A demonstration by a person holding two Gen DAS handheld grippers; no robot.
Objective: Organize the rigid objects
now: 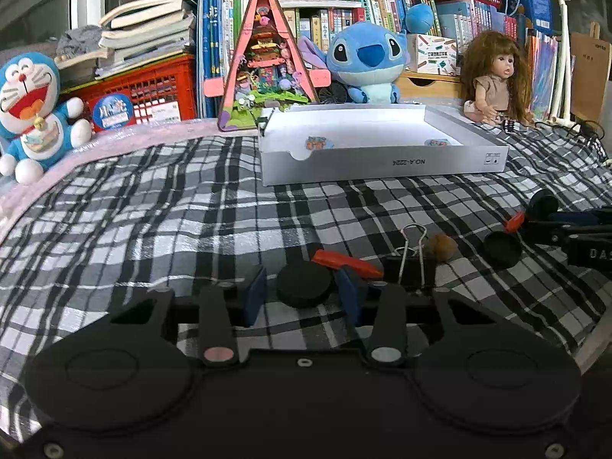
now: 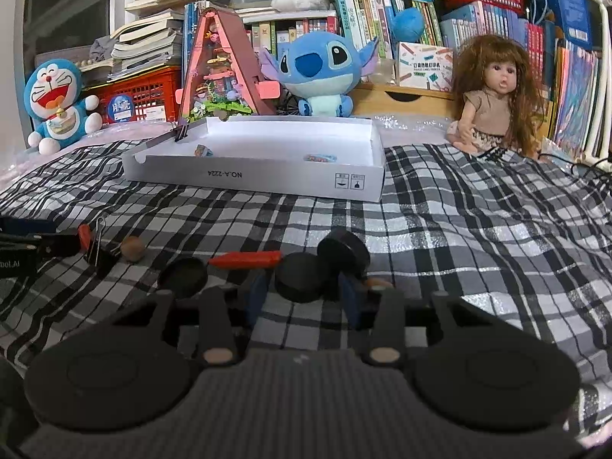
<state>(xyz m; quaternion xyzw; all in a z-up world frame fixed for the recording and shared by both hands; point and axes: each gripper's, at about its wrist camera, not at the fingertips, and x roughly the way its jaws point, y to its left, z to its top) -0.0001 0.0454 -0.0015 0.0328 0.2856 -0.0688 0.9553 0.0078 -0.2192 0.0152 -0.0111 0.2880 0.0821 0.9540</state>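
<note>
My left gripper (image 1: 302, 298) is open around a black round cap (image 1: 304, 285) on the plaid cloth, with small gaps on both sides. A red marker (image 1: 346, 261), a black binder clip (image 1: 411, 264) and a brown nut (image 1: 441, 248) lie just beyond it. My right gripper (image 2: 304, 294) is open around another black cap (image 2: 304, 276). A second black cap (image 2: 344, 253) leans behind it, an open black lid (image 2: 183, 272) lies to its left, and a red marker (image 2: 246, 259) lies between. The white shallow box (image 1: 382, 160) stands further back.
Plush toys, a doll (image 2: 493, 99), a pink triangular model house (image 1: 264, 65) and book stacks line the back. A black clip (image 2: 181, 132) sits on the box's left rim, and stickers lie inside. The left gripper shows at the far left of the right wrist view (image 2: 23, 244).
</note>
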